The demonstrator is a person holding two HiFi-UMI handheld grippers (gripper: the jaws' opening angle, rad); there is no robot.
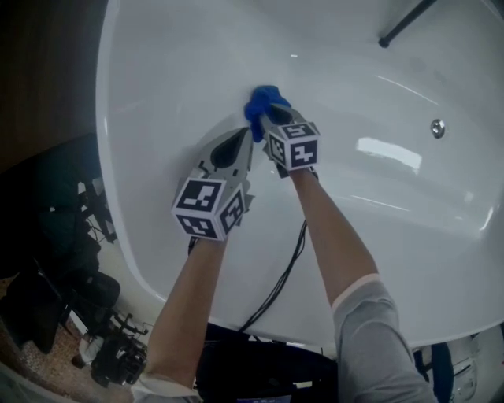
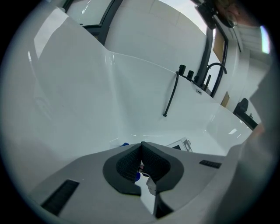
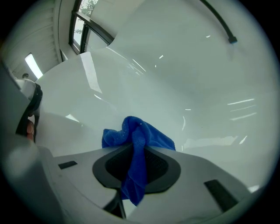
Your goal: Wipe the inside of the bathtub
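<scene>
**Blue cloth at the tub wall, left gripper closed on nothing**

The right gripper view shows what the head view hides. The right gripper (image 3: 136,148) has its fingers pinched on a crumpled blue microfibre cloth (image 3: 139,131). One tail hangs down between the pads, and the bunch bulges past the fingertips against the glossy white bathtub (image 3: 197,87). The left gripper view shows the left gripper (image 2: 141,146) with its fingers pressed together on nothing, a speck of blue just past its left finger. From the head view, both grippers point into the tub side by side. Beyond the fingers lie a round chrome drain (image 1: 437,127) and a thin black hose (image 1: 405,21). Only the left gripper view shows the black taps (image 2: 210,76) on the rim — only the right gripper view a dark-framed window (image 3: 85,30). Dark gear (image 1: 102,346) on the floor beside the tub is too dim to make out.
</scene>
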